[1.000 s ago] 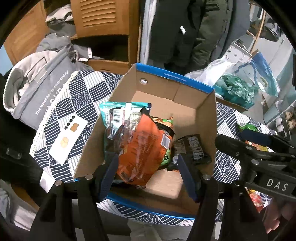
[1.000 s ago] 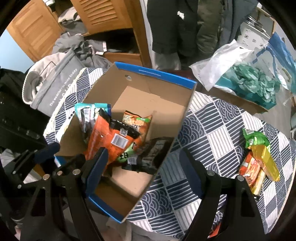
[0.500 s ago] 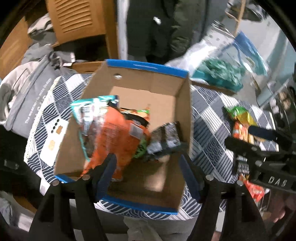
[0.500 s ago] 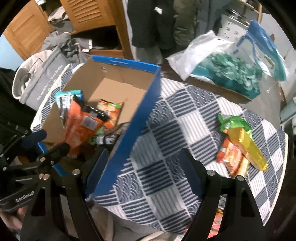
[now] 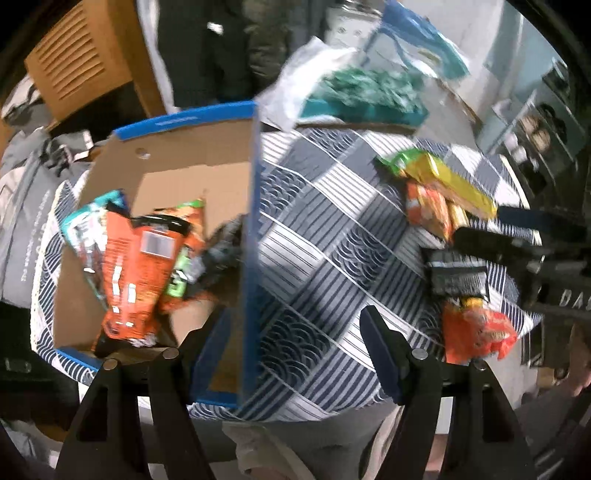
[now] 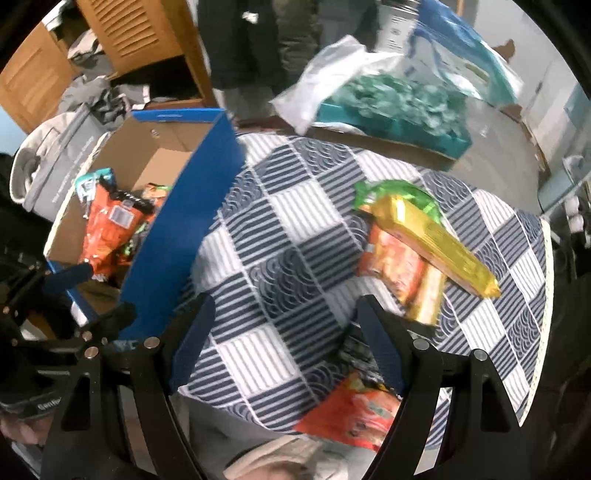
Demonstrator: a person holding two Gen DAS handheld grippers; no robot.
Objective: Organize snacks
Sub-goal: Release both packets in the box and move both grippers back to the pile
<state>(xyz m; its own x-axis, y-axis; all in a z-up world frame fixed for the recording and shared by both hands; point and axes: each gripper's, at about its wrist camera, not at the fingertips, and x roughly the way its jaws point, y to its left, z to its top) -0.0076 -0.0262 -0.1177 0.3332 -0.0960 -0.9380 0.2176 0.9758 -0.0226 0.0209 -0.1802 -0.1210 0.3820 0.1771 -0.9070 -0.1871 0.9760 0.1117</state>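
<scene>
A blue-edged cardboard box [image 5: 184, 122] [image 6: 192, 206] stands at the table's left and holds an orange snack bag [image 5: 136, 273] [image 6: 107, 229], a teal packet [image 5: 85, 225] and a dark packet [image 5: 221, 254]. Loose snacks lie on the right: a yellow packet [image 6: 436, 236] [image 5: 454, 184] over orange packets [image 6: 395, 266], a dark packet [image 5: 458, 277] and an orange bag [image 6: 351, 413] [image 5: 476, 332] near the front edge. My left gripper [image 5: 295, 347] is open and empty, astride the box's right wall. My right gripper [image 6: 284, 332] is open and empty above the tablecloth.
The round table has a navy and white patterned cloth [image 6: 295, 236]. A white plastic bag and a teal tray [image 6: 388, 99] stand behind it. A grey hoodie [image 6: 48, 158] lies left of the box. Wooden louvred doors [image 6: 122, 33] and hanging coats stand at the back.
Both grippers have swung to the right, away from the box's inside and toward the loose snacks. Both stay open and empty.
</scene>
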